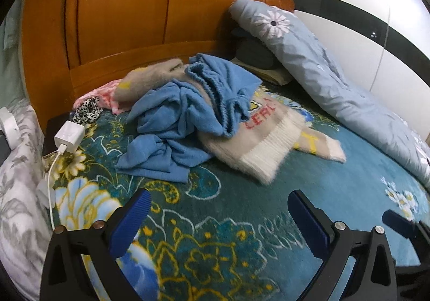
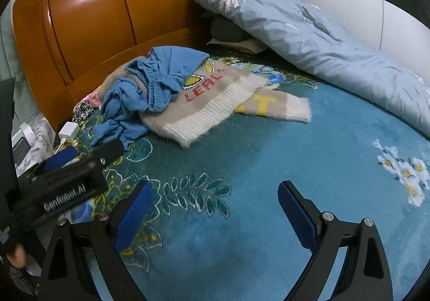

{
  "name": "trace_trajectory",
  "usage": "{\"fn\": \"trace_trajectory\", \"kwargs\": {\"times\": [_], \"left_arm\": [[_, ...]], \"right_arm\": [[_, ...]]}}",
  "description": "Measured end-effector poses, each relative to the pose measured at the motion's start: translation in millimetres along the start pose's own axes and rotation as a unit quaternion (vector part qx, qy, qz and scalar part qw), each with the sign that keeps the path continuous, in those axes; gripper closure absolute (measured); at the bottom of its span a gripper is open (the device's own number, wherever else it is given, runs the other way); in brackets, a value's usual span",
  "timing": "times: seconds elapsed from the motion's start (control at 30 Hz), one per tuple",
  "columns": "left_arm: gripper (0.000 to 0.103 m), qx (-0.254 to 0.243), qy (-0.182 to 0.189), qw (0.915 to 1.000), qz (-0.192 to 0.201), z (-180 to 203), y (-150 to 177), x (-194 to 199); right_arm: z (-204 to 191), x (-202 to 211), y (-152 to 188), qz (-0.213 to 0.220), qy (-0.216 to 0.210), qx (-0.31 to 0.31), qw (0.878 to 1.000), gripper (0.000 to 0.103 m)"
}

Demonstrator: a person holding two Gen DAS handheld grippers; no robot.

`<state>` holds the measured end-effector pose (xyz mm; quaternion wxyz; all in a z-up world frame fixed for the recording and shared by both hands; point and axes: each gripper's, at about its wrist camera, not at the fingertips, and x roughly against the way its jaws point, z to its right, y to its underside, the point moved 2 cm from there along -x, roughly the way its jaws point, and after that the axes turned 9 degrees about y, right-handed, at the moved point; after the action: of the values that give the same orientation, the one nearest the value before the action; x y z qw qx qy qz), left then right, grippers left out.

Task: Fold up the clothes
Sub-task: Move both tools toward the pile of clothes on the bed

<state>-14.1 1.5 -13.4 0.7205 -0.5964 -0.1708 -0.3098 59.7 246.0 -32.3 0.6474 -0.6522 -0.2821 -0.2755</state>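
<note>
A crumpled blue garment (image 1: pixel 174 123) (image 2: pixel 139 91) lies in a heap on a fuzzy beige and white sweater (image 1: pixel 258 145) (image 2: pixel 212 102) with red letters, on the teal floral bed cover (image 1: pixel 242 220) (image 2: pixel 268 180). My left gripper (image 1: pixel 217 209) is open and empty, hovering over the cover in front of the heap. My right gripper (image 2: pixel 215 201) is open and empty, also short of the clothes. The left gripper also shows in the right wrist view (image 2: pixel 78 156) at the left, and the right gripper's fingertip (image 1: pixel 397 223) shows in the left wrist view.
A wooden headboard (image 1: pixel 121 19) stands behind the clothes. A light blue quilt (image 1: pixel 336 78) (image 2: pixel 322 37) lies along the right by the wall. A white charger (image 1: pixel 68 137) with cable, a leopard scrunchie (image 1: pixel 86 110) and a pink cloth (image 1: pixel 107 94) lie at the left.
</note>
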Motion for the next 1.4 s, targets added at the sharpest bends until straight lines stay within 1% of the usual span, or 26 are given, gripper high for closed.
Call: {"fn": "trace_trajectory", "kwargs": {"times": [0.07,0.13,0.2,0.23,0.27,0.37,0.43,0.5,0.6,0.67,0.7,0.77,0.9,1.0,1.1,1.27,1.4], "left_arm": [[0.000,0.000,0.013,0.9999,0.004,1,5,0],[0.000,0.023,0.032,0.9991,-0.015,-13,-7,-17],[0.000,0.039,0.043,0.9983,0.004,-22,-11,-26],[0.000,0.043,0.043,0.9980,0.017,-21,-10,-25],[0.000,0.056,0.044,0.9970,0.031,-26,-10,-27],[0.000,0.055,0.054,0.9961,0.043,-35,-10,-25],[0.000,0.040,0.035,0.9969,0.057,-37,-7,-21],[0.000,0.029,0.012,0.9964,0.079,-38,-8,-18],[0.000,0.041,0.013,0.9951,0.089,-47,-12,-16],[0.000,0.046,0.011,0.9946,0.093,-56,-13,-16],[0.000,0.046,0.004,0.9944,0.094,-58,-13,-15],[0.000,0.045,-0.006,0.9943,0.096,-60,-13,-14],[0.000,0.040,-0.019,0.9953,0.087,-58,-13,-13],[0.000,0.036,-0.045,0.9949,0.083,-56,-9,-12],[0.000,0.032,-0.059,0.9940,0.086,-53,-5,-12],[0.000,0.021,-0.052,0.9950,0.083,-45,-4,-14],[0.000,0.009,-0.064,0.9942,0.086,-38,-3,-13]], "right_arm": [[-2,-4,-6,-0.002,-0.004,-0.006,1.000,0.008],[-3,-8,-13,-0.003,-0.008,-0.012,1.000,0.008],[-5,-14,-20,0.001,-0.013,-0.021,1.000,0.008],[-7,-19,-26,0.012,-0.018,-0.030,0.999,0.008],[-10,-23,-29,0.022,-0.022,-0.033,0.999,0.008],[-27,-37,-31,0.039,-0.036,-0.013,0.998,0.006],[-34,-44,-32,0.042,-0.037,-0.004,0.998,0.006],[-39,-53,-36,0.041,-0.040,-0.012,0.998,0.006],[-46,-64,-45,0.044,-0.048,-0.021,0.998,0.006],[-48,-63,-46,0.063,-0.059,-0.019,0.996,0.006],[-47,-62,-46,0.069,-0.061,-0.018,0.996,0.006],[-42,-58,-44,0.077,-0.054,-0.017,0.995,0.006],[-32,-52,-41,0.091,-0.041,-0.019,0.995,0.006],[-19,-54,-40,0.084,-0.039,-0.038,0.995,0.006],[-11,-54,-39,0.082,-0.039,-0.051,0.995,0.006],[-9,-46,-40,0.095,-0.041,-0.055,0.993,0.006],[-10,-44,-40,0.099,-0.046,-0.050,0.993,0.006]]}}
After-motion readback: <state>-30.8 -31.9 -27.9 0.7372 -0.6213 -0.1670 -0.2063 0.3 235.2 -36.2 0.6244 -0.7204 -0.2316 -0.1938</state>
